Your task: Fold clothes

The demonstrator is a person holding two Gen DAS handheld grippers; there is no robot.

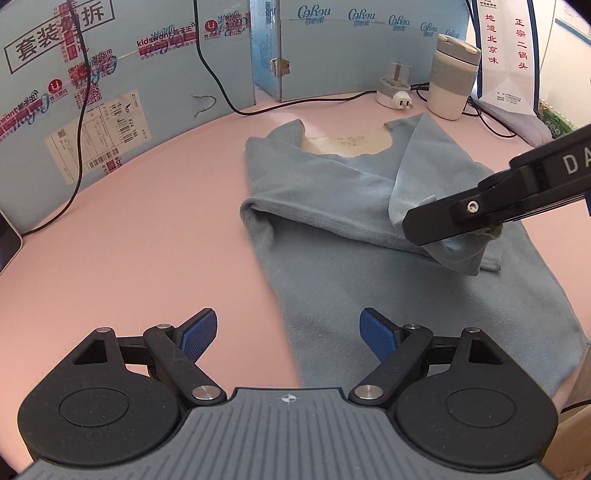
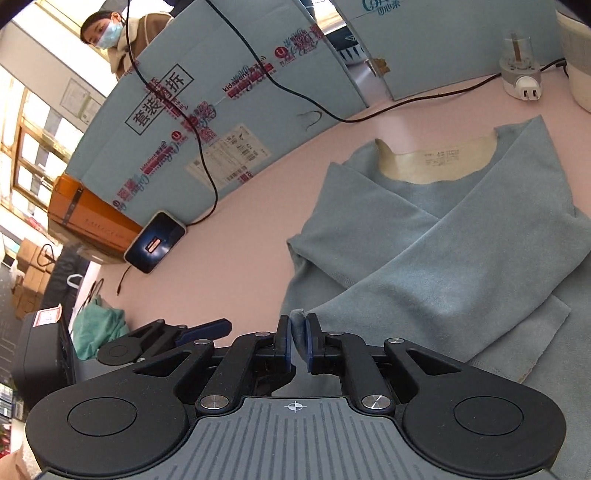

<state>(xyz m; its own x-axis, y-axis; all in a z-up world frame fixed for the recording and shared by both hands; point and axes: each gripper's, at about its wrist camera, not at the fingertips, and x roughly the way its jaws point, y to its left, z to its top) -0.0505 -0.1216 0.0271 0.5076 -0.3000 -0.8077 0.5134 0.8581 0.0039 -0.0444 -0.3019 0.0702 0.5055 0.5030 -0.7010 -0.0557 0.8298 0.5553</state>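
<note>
A grey-blue long-sleeved shirt lies flat on the pink table, collar at the far end. Both sleeves are folded across the chest. My right gripper is shut on the cuff of the sleeve that crosses over from the right shoulder. The cloth fills the narrow gap between its blue pads. In the left wrist view that gripper comes in from the right, low over the shirt's middle. My left gripper stands wide open above the shirt's lower left edge, with nothing between its pads.
Blue cardboard boxes wall off the table's back and left. A cup, a plug adaptor and black cables sit at the back. A phone lies at the left. A masked person stands behind the boxes.
</note>
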